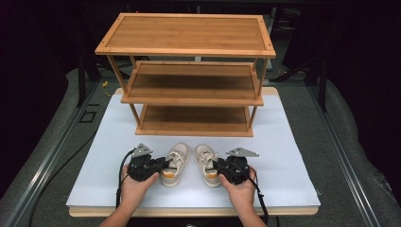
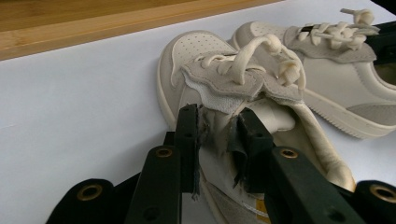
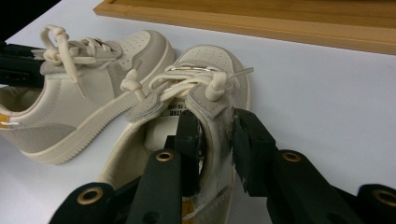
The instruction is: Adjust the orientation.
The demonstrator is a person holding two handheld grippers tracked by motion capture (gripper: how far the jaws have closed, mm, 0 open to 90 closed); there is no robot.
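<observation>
- Right now a pair of small cream shoes sits side by side on the white counter (image 1: 283, 156), just in front of the bamboo shoe rack (image 1: 189, 71), toes pointing at it.
- Left gripper (image 1: 163, 164): its jaws are clamped on the outer side wall of the left shoe (image 1: 176, 163), one jaw inside the opening and one outside, as the left gripper view shows at the collar (image 2: 217, 126).
- Right gripper (image 1: 216, 165): its jaws are clamped the same way on the outer side wall of the right shoe (image 1: 207, 163).
- Each shoe's long axis runs straight toward the rack's bottom shelf (image 1: 194, 120), and each hand grips from the outer flank, near the heel half.
- I judge the coming move turns on that alignment: the shoes lie square to the rack, toes first, so lifting and carrying them forward should land both on a shelf without turning.
- Neither hand is nearer the rack; they sit level with each other.
</observation>
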